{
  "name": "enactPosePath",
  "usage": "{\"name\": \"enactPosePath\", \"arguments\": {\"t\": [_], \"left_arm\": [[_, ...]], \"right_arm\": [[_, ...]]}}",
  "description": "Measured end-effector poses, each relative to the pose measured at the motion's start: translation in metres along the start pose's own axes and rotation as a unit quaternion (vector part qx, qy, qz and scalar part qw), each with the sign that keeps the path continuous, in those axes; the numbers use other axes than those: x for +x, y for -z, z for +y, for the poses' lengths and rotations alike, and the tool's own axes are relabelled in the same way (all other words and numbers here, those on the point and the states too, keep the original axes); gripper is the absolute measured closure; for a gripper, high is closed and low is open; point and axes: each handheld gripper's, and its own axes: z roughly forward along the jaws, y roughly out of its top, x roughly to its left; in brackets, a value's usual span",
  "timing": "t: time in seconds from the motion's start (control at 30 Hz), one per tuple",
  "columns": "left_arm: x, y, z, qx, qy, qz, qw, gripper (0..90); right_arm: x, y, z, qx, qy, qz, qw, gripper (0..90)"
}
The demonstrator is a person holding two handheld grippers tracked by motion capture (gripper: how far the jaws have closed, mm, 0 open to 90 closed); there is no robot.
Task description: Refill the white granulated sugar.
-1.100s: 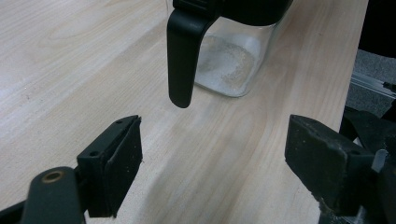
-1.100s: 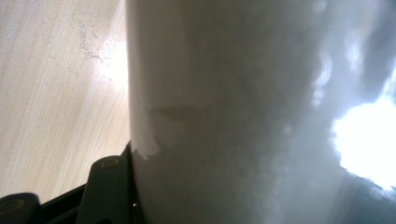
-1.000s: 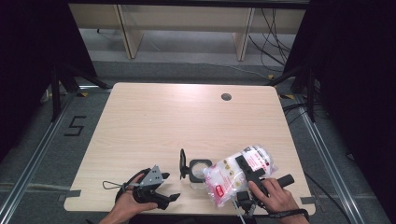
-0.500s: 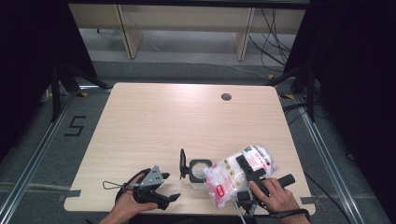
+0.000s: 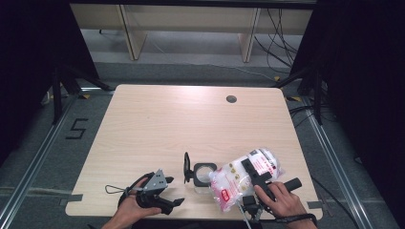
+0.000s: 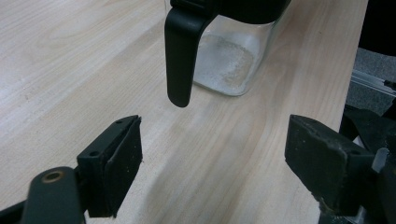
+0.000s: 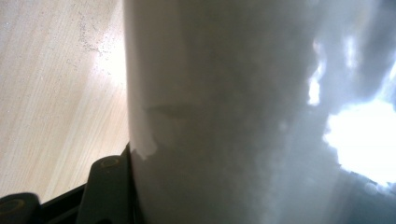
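Note:
A clear plastic bag [image 5: 231, 186] of white grains with a red label lies tilted at the table's front right, its upper end beside a small clear jar [image 5: 204, 174]. My right gripper [image 5: 249, 169] is shut on the bag, one black jaw lying across its top. In the right gripper view the bag [image 7: 233, 116] presses close against the camera, and one finger [image 7: 107, 186] shows at the lower left. The jar's black lid [image 5: 186, 167] stands flipped open. My left gripper [image 5: 175, 192] rests open near the front edge, nothing between its jaws [image 6: 215, 140]; the jar [image 6: 229, 60] ahead holds a thin layer of grains.
Wooden table [image 5: 191, 124] with a round cable hole [image 5: 231, 99] at the back right. A few loose grains [image 7: 88, 37] lie scattered on the wood beside the bag. The front edge runs just below both hands.

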Motion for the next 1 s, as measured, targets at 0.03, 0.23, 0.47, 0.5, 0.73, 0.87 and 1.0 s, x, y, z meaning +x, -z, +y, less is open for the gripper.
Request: {"name": "enactPosePath", "arguments": {"t": [0.03, 0.23, 0.47, 0.5, 0.73, 0.87, 1.0], "left_arm": [[0.0, 0.0, 0.0, 0.0, 0.0, 0.0, 1.0, 18.7], [-0.0019, 0.0002, -0.0005, 0.0, 0.018, 0.002, 0.9998, 18.7], [-0.0033, -0.0008, -0.0007, -0.007, 0.025, 0.0, 0.9997, 18.7], [-0.0033, -0.0008, -0.0007, -0.007, 0.025, 0.0, 0.9997, 18.7], [-0.002, 0.0001, -0.0007, 0.0, 0.019, 0.001, 0.9998, 18.7], [-0.0009, 0.0, -0.0005, 0.0, 0.011, -0.001, 0.9999, 18.7], [-0.0005, 0.0003, -0.0002, 0.003, 0.007, 0.0, 1.0, 18.7]], "right_arm": [[-0.0002, -0.0002, -0.0001, -0.001, 0.002, 0.0, 1.0, 42.5], [0.0017, 0.0001, 0.0001, 0.002, -0.009, 0.003, 1.0, 42.6], [0.0017, 0.0014, 0.0008, 0.005, -0.011, 0.001, 0.9999, 42.6], [0.0017, 0.0014, 0.0008, 0.005, -0.011, 0.001, 0.9999, 42.6], [-0.002, 0.0003, 0.0003, -0.003, 0.009, -0.004, 0.9999, 42.7], [0.0003, 0.0015, 0.0004, 0.004, -0.005, 0.001, 1.0, 42.7], [0.0006, 0.0019, 0.0004, 0.004, -0.008, 0.0, 1.0, 42.8]]}}
